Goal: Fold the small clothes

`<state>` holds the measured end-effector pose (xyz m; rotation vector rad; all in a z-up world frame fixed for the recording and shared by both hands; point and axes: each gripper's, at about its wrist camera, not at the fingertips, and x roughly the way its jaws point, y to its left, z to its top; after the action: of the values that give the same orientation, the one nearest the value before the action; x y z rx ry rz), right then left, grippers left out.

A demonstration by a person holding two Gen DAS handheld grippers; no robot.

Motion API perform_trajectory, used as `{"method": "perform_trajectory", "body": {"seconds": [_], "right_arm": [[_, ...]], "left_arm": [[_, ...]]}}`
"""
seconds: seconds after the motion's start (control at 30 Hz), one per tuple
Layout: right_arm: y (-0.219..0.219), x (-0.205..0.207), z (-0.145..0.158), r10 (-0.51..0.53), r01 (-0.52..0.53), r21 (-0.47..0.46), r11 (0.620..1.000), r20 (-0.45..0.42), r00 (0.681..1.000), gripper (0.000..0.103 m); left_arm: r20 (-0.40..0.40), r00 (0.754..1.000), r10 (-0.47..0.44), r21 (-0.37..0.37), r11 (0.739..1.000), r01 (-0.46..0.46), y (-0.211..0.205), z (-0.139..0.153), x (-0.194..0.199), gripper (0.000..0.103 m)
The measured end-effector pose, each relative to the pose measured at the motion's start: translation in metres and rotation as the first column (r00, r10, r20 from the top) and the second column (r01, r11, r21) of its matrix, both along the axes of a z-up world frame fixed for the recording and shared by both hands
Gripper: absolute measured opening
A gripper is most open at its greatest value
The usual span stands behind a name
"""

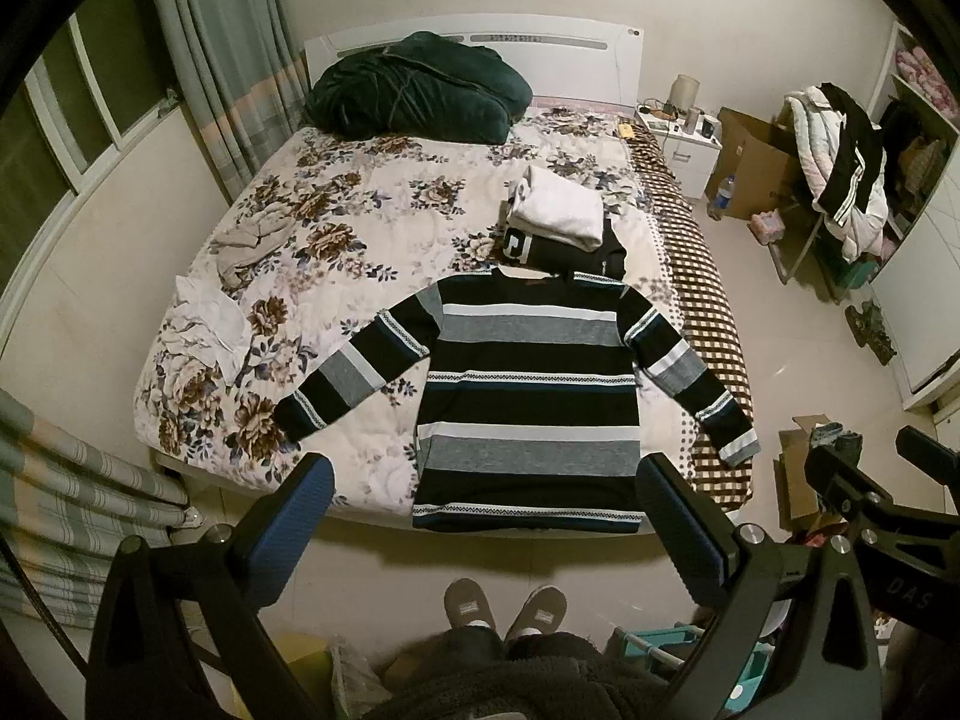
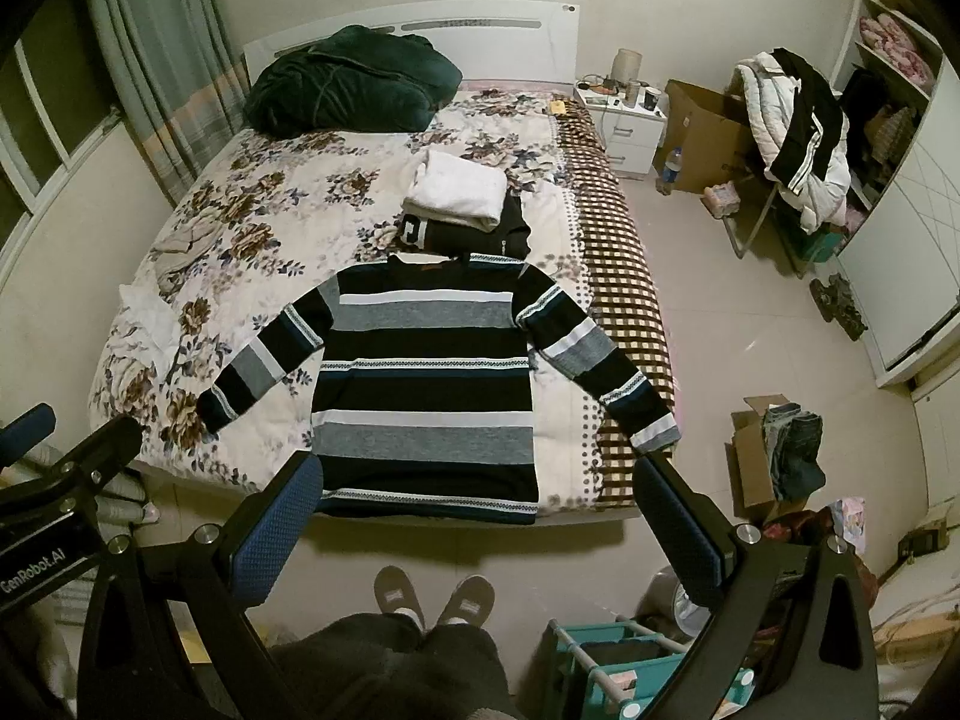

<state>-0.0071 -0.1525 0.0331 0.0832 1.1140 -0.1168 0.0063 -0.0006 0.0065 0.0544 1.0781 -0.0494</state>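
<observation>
A black, grey and white striped sweater (image 1: 528, 396) lies flat on the bed, sleeves spread out, hem at the near edge; it also shows in the right wrist view (image 2: 426, 384). Behind its collar sits a stack of folded clothes, white on black (image 1: 561, 228) (image 2: 462, 204). My left gripper (image 1: 486, 492) is open and empty, held above the floor in front of the hem. My right gripper (image 2: 474, 486) is open and empty, also before the near bed edge; it shows at the right of the left wrist view (image 1: 864, 480).
The bed (image 1: 336, 228) has a floral quilt, a dark green blanket (image 1: 414, 90) at the headboard, and crumpled grey (image 1: 252, 240) and white (image 1: 210, 324) clothes on the left. A checked blanket (image 1: 708, 324) runs along the right edge. Boxes, a nightstand and a clothes-laden chair (image 2: 798, 126) stand right.
</observation>
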Motion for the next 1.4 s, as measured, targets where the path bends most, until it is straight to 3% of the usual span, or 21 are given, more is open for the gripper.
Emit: {"method": "perform_trajectory", "body": {"seconds": [0.37, 0.47, 0.53, 0.6, 0.63, 0.73, 0.83, 0.9, 1.03, 1.2, 1.27, 1.3, 1.33, 1.37, 1.4], "right_arm": [[0.015, 0.0, 0.005, 0.011, -0.011, 0.009, 1.0, -0.004, 1.0, 0.103], [-0.004, 0.005, 0.001, 0.005, -0.005, 0.027, 1.0, -0.007, 1.0, 0.103], [-0.019, 0.014, -0.016, -0.017, 0.018, 0.043, 0.999, -0.012, 1.0, 0.103], [-0.038, 0.026, -0.031, -0.058, 0.06, 0.074, 0.995, -0.021, 0.998, 0.103], [-0.052, 0.032, -0.045, -0.089, 0.091, 0.09, 0.992, -0.028, 0.996, 0.103], [-0.087, 0.051, -0.084, -0.176, 0.181, 0.138, 0.974, -0.047, 0.983, 0.103], [-0.129, 0.071, -0.148, -0.291, 0.305, 0.213, 0.928, -0.094, 0.952, 0.103], [-0.155, 0.077, -0.198, -0.365, 0.391, 0.255, 0.884, -0.144, 0.92, 0.103], [-0.209, 0.086, -0.304, -0.525, 0.573, 0.338, 0.747, -0.229, 0.82, 0.103], [-0.269, 0.08, -0.431, -0.731, 0.757, 0.406, 0.512, -0.257, 0.632, 0.103], [-0.287, 0.076, -0.481, -0.795, 0.799, 0.442, 0.409, -0.258, 0.549, 0.103], [-0.296, 0.074, -0.506, -0.821, 0.813, 0.466, 0.349, -0.266, 0.506, 0.103], [-0.304, 0.071, -0.533, -0.848, 0.829, 0.486, 0.278, -0.281, 0.449, 0.103], [-0.31, 0.063, -0.554, -0.872, 0.839, 0.505, 0.201, -0.298, 0.388, 0.103], [-0.318, 0.056, -0.584, -0.895, 0.831, 0.546, 0.105, -0.313, 0.319, 0.103]], "left_arm": [[0.002, 1.0, 0.01, 0.0, 1.0, -0.01, 0.0, 0.014, 0.011, 0.103], [0.023, 0.999, 0.027, 0.023, 0.999, -0.027, 0.001, 0.019, 0.027, 0.103], [0.049, 0.998, 0.042, 0.046, 0.998, -0.044, -0.001, 0.023, 0.037, 0.103], [0.091, 0.994, 0.062, 0.088, 0.994, -0.07, -0.004, 0.012, 0.068, 0.103], [0.09, 0.994, 0.063, 0.087, 0.994, -0.071, -0.003, 0.005, 0.064, 0.103], [0.072, 0.995, 0.064, 0.124, 0.99, -0.072, -0.019, -0.041, 0.111, 0.103], [0.026, 0.998, 0.049, 0.144, 0.988, -0.052, -0.035, -0.089, 0.14, 0.103], [-0.03, 0.999, 0.023, 0.151, 0.988, -0.018, -0.047, -0.135, 0.167, 0.103], [-0.104, 0.993, -0.05, 0.171, 0.983, 0.067, -0.076, -0.213, 0.21, 0.103], [-0.196, 0.973, -0.124, 0.154, 0.976, 0.155, -0.107, -0.307, 0.244, 0.103], [-0.239, 0.96, -0.146, 0.148, 0.972, 0.184, -0.122, -0.361, 0.263, 0.103], [-0.251, 0.956, -0.149, 0.148, 0.97, 0.19, -0.126, -0.374, 0.266, 0.103], [-0.273, 0.949, -0.158, 0.139, 0.97, 0.201, -0.135, -0.404, 0.277, 0.103], [-0.282, 0.946, -0.158, 0.14, 0.969, 0.203, -0.138, -0.417, 0.28, 0.103], [-0.302, 0.941, -0.154, 0.146, 0.968, 0.206, -0.143, -0.436, 0.286, 0.103]]}}
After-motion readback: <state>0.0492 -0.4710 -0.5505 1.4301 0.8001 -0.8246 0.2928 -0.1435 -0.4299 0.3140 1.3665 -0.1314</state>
